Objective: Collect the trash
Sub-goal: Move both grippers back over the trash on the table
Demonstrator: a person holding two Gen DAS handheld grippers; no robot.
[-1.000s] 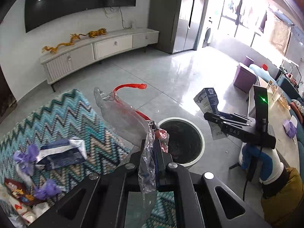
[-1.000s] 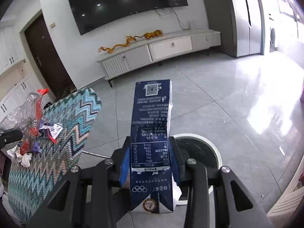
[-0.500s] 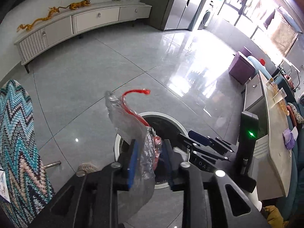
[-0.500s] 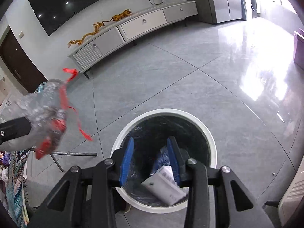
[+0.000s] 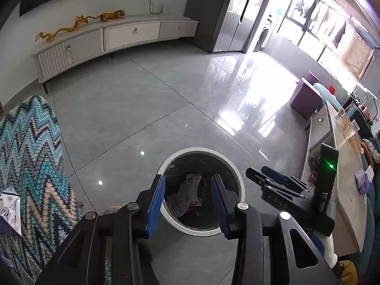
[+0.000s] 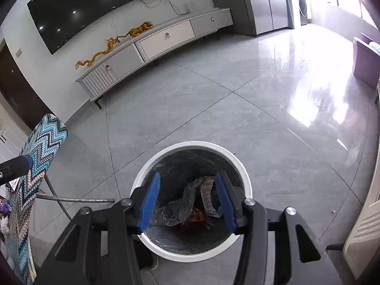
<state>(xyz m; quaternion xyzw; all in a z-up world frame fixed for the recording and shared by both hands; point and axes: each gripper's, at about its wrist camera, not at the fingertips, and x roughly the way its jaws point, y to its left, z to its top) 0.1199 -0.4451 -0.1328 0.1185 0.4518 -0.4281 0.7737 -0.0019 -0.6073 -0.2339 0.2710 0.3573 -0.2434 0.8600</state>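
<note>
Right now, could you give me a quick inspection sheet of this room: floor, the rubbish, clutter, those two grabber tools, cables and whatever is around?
Surface: glossy grey tile floor, sun glare at right.
Job's things: white-rimmed bin with dark liner; inside it a crumpled clear plastic bag and a printed carton.
Clutter: zigzag-cloth table at left with a carton on it.
Grippers: left gripper and right gripper both above the bin, jaws opening, nothing between them.
Cables: wires hanging below the wall TV.
Surroundings: white TV cabinet with golden dragon figure, purple stool, counter at right.
</note>
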